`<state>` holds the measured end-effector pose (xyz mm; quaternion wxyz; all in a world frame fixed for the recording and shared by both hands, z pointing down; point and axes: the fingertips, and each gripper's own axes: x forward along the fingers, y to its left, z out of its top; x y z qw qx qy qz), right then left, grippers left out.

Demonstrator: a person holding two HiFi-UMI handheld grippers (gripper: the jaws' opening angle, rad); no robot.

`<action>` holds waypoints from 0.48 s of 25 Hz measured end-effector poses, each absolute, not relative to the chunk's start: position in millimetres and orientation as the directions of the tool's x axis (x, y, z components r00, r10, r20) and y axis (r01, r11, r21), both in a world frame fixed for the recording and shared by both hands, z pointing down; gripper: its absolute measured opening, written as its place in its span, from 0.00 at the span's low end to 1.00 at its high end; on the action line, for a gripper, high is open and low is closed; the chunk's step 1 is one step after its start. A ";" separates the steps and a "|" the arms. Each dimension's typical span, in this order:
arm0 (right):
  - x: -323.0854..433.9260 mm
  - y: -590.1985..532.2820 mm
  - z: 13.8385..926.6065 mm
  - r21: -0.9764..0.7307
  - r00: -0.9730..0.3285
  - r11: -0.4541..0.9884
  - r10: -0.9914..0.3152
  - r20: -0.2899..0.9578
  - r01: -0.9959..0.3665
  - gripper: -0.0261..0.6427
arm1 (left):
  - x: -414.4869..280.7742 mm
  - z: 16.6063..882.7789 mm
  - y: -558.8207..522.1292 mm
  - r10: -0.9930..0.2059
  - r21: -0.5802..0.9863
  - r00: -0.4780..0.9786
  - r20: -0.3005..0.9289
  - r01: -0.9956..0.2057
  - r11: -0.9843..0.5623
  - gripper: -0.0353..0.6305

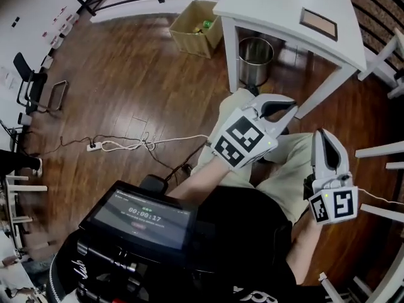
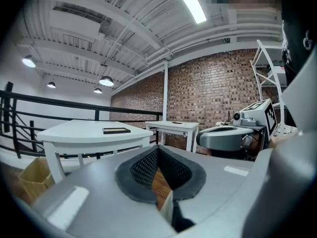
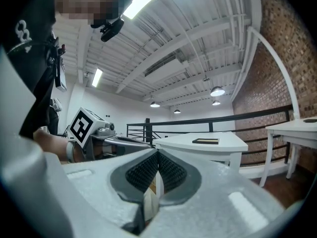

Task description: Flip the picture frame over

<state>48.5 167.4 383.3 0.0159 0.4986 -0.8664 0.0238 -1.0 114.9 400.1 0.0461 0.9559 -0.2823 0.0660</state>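
Head view: left gripper [image 1: 293, 109] and right gripper [image 1: 319, 134] fingers pressed together, empty; picture frame [image 1: 318, 23] on white table [image 1: 271, 5] beyond them.

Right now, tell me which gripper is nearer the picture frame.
Left, by a little. The left gripper, shut, is short of the white table bearing the picture frame; the right gripper, also shut, is farther back.

open floor [image 1: 139, 81] before table [image 1: 271, 2], bin [image 1: 255, 59] underneath
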 end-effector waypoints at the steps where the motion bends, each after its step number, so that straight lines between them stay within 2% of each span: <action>1: 45.9 172.6 384.5 -0.026 -0.505 0.504 -0.862 0.053 -0.863 0.03 | -2.8 400.3 119.3 -0.533 0.058 0.832 0.153 -0.546 -0.836 0.08; 12: 26.5 181.8 399.2 -0.054 -0.533 0.530 -0.842 0.078 -0.846 0.03 | -32.7 388.1 136.1 -0.556 0.018 0.818 0.147 -0.564 -0.826 0.08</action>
